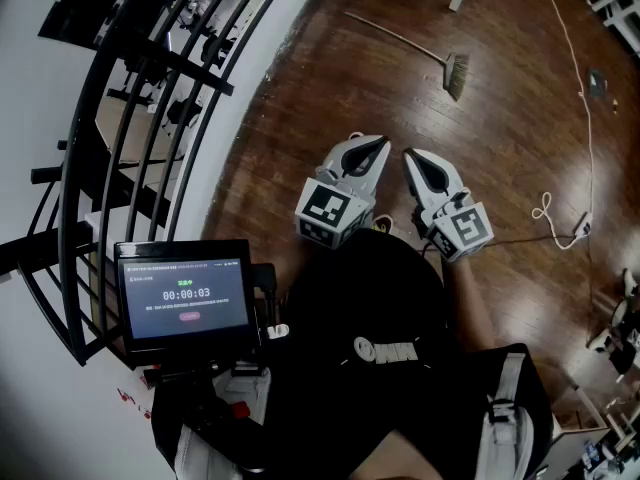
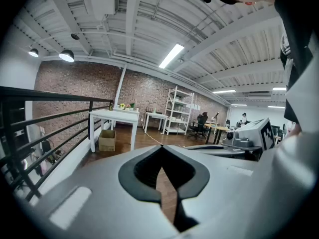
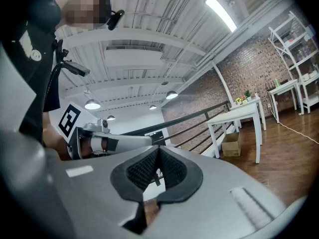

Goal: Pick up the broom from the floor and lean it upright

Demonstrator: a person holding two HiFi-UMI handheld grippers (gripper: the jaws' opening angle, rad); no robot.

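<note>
Closest to us, a dark shirt (image 1: 380, 288) and a small lit screen (image 1: 185, 293) fill the lower frame as we stand on a wooden floor (image 1: 290, 118) beside a curved black railing (image 1: 150, 118). We hold the left gripper (image 1: 383, 148) and the right gripper (image 1: 410, 158) side by side just ahead of us, each with its jaws pressed together on nothing.

The broom (image 1: 405, 41) lies flat on the boards well ahead of both grippers, untouched. Its long axis runs on a slant, crosswise to the way our grippers point. The bare end of the handle is farther off and to the left, toward the railing, and the bristle head (image 1: 457, 75) is the nearer end, to the right.

We judge the right gripper the closer of the two to the bristle end, while the middle of the handle lies almost straight ahead of both. Either jaw would have to open and reach forward and down before any lift.
</note>
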